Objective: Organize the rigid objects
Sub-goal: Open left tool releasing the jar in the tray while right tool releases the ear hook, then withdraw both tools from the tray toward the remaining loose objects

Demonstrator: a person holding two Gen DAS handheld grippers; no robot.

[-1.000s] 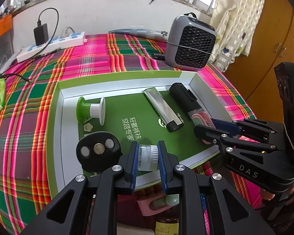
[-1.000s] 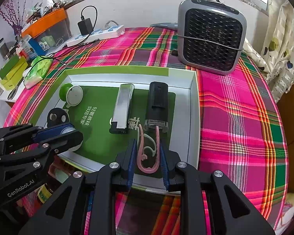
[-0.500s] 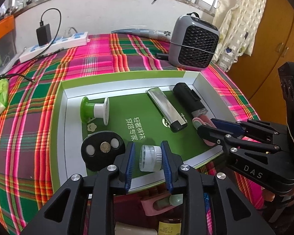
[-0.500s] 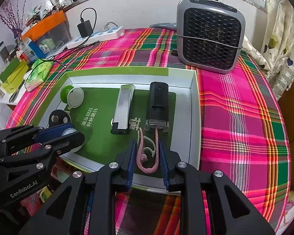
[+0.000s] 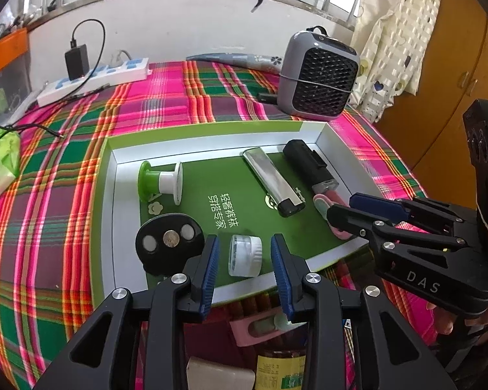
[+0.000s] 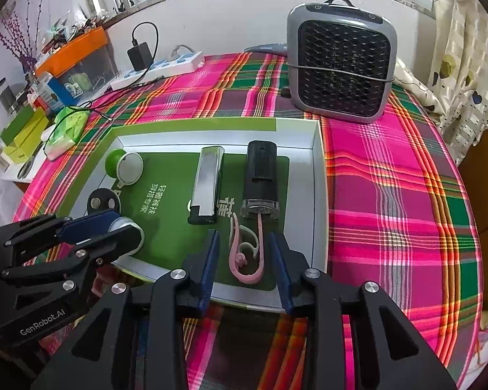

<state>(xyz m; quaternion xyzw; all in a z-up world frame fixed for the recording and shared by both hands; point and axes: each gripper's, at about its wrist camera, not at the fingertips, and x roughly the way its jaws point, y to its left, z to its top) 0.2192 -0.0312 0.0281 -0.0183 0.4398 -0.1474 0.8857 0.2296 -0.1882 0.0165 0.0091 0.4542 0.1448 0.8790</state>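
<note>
A green-lined box tray lies on the plaid cloth. In it are a green and white spool, a silver lighter, a black cylinder and a black disc. My left gripper is opening, and a small clear jar lies free between its pads. My right gripper is opening too, its pads clear of the pink ear hook between them. In the left wrist view the right gripper covers most of that pink hook.
A grey fan heater stands behind the tray. A white power strip lies at the back left. Green tissue pack and boxes sit at the far left. A pink case and a bottle lie below the table edge.
Both grippers opened. The left let go of the clear jar, which now lies on the tray floor. The right let go of the pink ear hook. Neither hand shifted.
</note>
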